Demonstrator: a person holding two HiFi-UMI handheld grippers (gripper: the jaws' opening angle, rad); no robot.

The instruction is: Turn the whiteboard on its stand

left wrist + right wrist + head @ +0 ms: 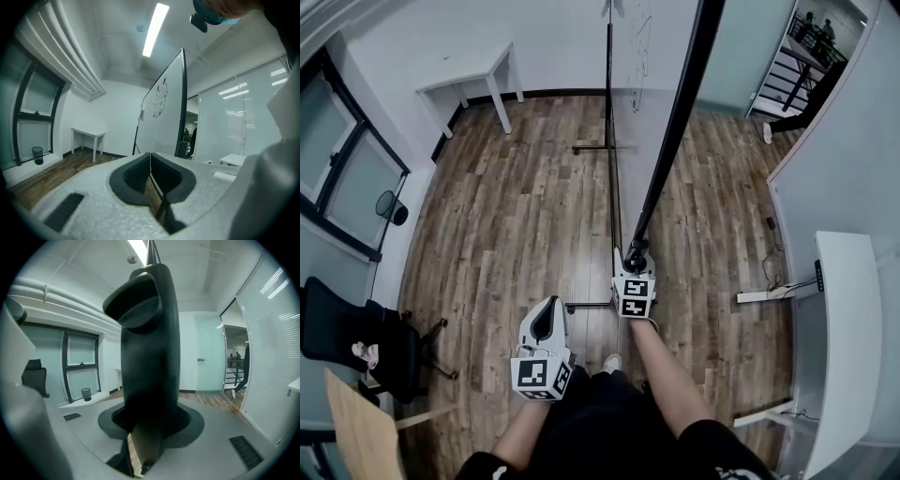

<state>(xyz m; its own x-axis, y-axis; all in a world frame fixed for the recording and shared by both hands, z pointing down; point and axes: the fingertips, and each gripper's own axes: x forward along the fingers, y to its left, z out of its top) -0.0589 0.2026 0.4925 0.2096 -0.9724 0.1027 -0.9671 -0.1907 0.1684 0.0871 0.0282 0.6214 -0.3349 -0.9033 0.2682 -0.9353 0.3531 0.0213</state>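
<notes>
The whiteboard (630,141) shows edge-on in the head view, its black frame edge (675,112) slanting down from the top. My right gripper (635,255) is shut on the lower end of that frame. In the right gripper view the black frame (147,333) fills the space between the jaws. The stand's thin pole (609,84) and foot bars (591,148) sit just left of the board. My left gripper (550,305) hangs free lower left, shut and holding nothing, about a hand's width from the board. In the left gripper view the board's white face (161,112) with a small drawing rises ahead.
A white table (469,75) stands far left by the wall. A black chair (356,337), a wire bin (391,206) and a wooden panel (356,427) line the left side. A white desk (848,319) is on the right. Cables (773,272) lie on the wood floor beside it.
</notes>
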